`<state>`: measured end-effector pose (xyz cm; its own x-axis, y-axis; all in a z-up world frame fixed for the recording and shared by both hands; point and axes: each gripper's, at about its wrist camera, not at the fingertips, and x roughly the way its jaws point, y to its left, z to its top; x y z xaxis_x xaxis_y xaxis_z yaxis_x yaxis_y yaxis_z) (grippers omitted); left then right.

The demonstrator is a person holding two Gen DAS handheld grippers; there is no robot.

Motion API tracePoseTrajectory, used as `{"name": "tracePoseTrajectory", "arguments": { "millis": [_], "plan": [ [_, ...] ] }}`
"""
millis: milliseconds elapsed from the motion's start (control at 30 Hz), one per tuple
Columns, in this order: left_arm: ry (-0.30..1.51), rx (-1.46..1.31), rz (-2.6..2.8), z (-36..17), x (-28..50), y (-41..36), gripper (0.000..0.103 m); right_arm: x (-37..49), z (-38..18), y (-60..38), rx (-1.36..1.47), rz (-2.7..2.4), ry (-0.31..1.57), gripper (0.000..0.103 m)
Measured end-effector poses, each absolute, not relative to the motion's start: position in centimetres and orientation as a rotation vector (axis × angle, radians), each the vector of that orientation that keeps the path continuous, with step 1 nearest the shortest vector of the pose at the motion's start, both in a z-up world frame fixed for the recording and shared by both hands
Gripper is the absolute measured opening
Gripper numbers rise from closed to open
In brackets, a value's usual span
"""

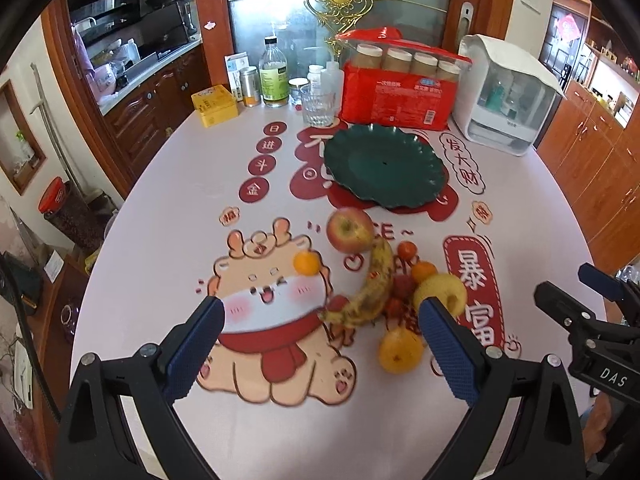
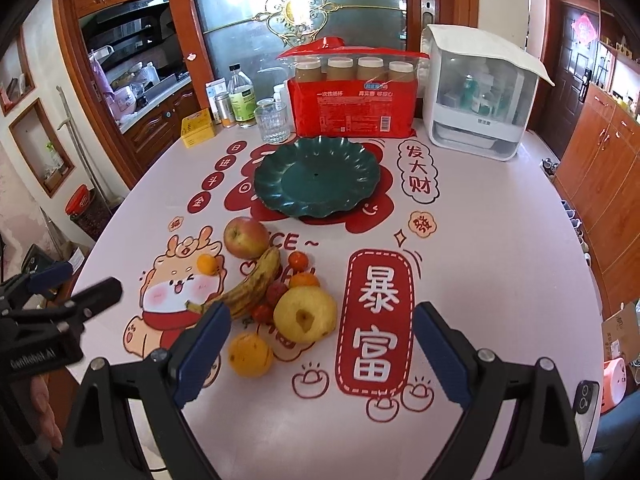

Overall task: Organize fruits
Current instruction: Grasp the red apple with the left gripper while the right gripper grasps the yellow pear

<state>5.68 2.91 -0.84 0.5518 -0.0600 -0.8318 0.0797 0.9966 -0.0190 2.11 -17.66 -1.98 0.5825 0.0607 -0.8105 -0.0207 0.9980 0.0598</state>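
Note:
An empty dark green scalloped plate [image 1: 384, 164] [image 2: 317, 178] sits mid-table. In front of it lie a red apple [image 1: 350, 230] [image 2: 245, 237], a spotted banana [image 1: 370, 290] [image 2: 252, 282], a yellow apple [image 1: 442, 290] [image 2: 306, 314], an orange [image 1: 400, 350] [image 2: 250, 355], small tangerines [image 1: 307, 262] [image 2: 207, 264] and small red fruits [image 1: 402, 286] [image 2: 276, 292]. My left gripper [image 1: 320, 344] is open and empty above the table, just short of the banana. My right gripper [image 2: 322, 348] is open and empty, near the orange and yellow apple.
At the back stand a glass [image 2: 272, 122], bottles [image 2: 242, 100], a yellow tin [image 2: 197, 128], a red pack of paper cups [image 2: 354, 100] and a white cabinet [image 2: 478, 92]. The table [image 2: 500, 280] has a printed cover. A phone [image 2: 586, 398] lies at the right edge.

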Motion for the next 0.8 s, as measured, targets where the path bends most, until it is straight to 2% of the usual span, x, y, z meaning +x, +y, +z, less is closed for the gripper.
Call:
{"name": "tracePoseTrajectory", "arguments": {
  "millis": [400,800],
  "plan": [
    [1.021,0.087,-0.223,-4.2,13.8,3.2,0.097,5.9,-7.2,-17.7,0.051,0.049,1.058,0.093],
    [1.190,0.070,-0.331,-12.3,21.7,0.8,0.097,9.0,-14.9,-16.6,0.139,0.079,1.220,0.093]
  ]
}}
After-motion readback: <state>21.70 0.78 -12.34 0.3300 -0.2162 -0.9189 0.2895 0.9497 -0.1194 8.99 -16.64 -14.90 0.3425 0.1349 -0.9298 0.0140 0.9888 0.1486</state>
